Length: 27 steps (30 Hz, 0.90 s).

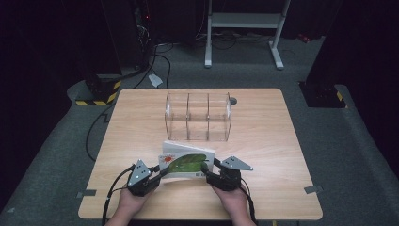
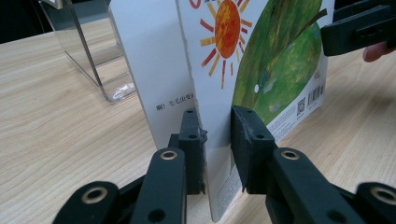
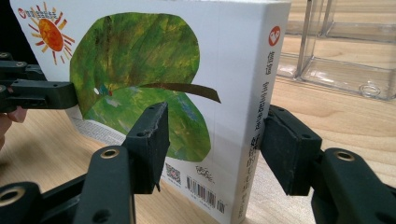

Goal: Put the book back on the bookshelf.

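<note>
We see bare table [image 1: 141,117] around the book [image 1: 186,165]; the clear organizer [image 1: 197,117] stands at 12 o'clock. Our left gripper [image 1: 160,173] grips its cover at 9 o'clock; our right gripper [image 1: 205,170] straddles the spine at 3 o'clock, unclenched.

Black hand-held gripper [image 1: 160,172] jaws; brass-ringed screw holes; grey triangular plates; black cables.

A light wooden table [image 1: 141,122] stands on grey carpet floor [image 1: 56,155] in a dark room. At the far side stands a white metal frame [image 1: 244,21] with a low shelf. Far left, a black stand's base carries yellow-black hazard tape [image 1: 101,94], and black cables [image 1: 160,56] trail over the floor.
</note>
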Each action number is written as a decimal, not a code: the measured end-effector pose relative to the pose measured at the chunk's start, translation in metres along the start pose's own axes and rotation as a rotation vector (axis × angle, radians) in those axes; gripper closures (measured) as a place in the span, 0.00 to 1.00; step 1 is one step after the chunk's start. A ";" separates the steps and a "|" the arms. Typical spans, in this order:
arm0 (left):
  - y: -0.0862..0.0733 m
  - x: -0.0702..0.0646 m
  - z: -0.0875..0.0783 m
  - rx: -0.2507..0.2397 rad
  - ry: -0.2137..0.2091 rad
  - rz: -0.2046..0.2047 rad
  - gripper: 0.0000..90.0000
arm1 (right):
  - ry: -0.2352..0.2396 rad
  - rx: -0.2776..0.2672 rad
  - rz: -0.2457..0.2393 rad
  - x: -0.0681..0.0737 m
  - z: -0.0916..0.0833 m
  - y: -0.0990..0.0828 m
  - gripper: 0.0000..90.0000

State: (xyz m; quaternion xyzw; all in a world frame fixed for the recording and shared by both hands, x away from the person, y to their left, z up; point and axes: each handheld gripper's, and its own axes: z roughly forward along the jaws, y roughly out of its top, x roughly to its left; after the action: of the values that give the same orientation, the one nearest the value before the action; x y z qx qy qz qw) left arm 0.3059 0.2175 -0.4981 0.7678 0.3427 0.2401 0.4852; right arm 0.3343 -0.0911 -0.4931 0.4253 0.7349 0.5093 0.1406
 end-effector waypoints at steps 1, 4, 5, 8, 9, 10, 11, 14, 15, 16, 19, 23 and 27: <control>0.000 0.000 0.001 0.001 0.004 0.002 0.82 | -0.003 -0.009 -0.011 0.000 -0.001 0.000 0.48; 0.000 0.000 0.002 0.002 0.008 0.005 0.81 | -0.011 -0.024 -0.025 0.002 -0.003 0.001 0.48; -0.001 -0.001 0.002 0.003 0.010 0.004 0.81 | -0.011 -0.024 -0.025 0.002 -0.003 0.001 0.48; -0.001 -0.001 0.006 0.014 0.021 0.020 0.80 | -0.018 -0.039 -0.046 0.003 -0.005 0.002 0.48; -0.001 -0.001 0.007 0.018 0.022 0.020 0.79 | -0.021 -0.043 -0.052 0.003 -0.006 0.002 0.49; -0.002 -0.002 0.009 0.021 0.026 0.020 0.79 | -0.026 -0.048 -0.058 0.004 -0.007 0.002 0.49; -0.002 -0.002 0.009 0.021 0.026 0.020 0.79 | -0.026 -0.048 -0.058 0.004 -0.007 0.002 0.49; -0.003 -0.003 0.013 0.045 0.031 0.036 0.78 | -0.031 -0.065 -0.079 0.004 -0.010 0.000 0.49; -0.004 -0.003 0.014 0.049 0.035 0.043 0.77 | -0.031 -0.065 -0.080 0.005 -0.011 -0.001 0.49; -0.006 -0.004 0.016 0.055 0.036 0.048 0.77 | -0.031 -0.065 -0.080 0.005 -0.011 -0.001 0.49; -0.008 -0.006 0.016 0.054 0.034 0.055 0.76 | -0.027 -0.071 -0.105 0.008 -0.013 -0.002 0.48; -0.009 -0.005 0.015 0.050 0.030 0.049 0.74 | -0.016 -0.078 -0.095 0.008 -0.014 -0.004 0.47; -0.012 -0.001 0.011 0.051 0.025 0.044 0.67 | -0.009 -0.075 -0.095 0.010 -0.016 -0.007 0.44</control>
State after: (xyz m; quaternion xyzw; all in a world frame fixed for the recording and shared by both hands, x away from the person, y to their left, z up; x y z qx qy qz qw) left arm 0.3091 0.2138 -0.5140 0.7841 0.3378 0.2517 0.4557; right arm 0.3152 -0.0943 -0.4896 0.3865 0.7339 0.5274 0.1841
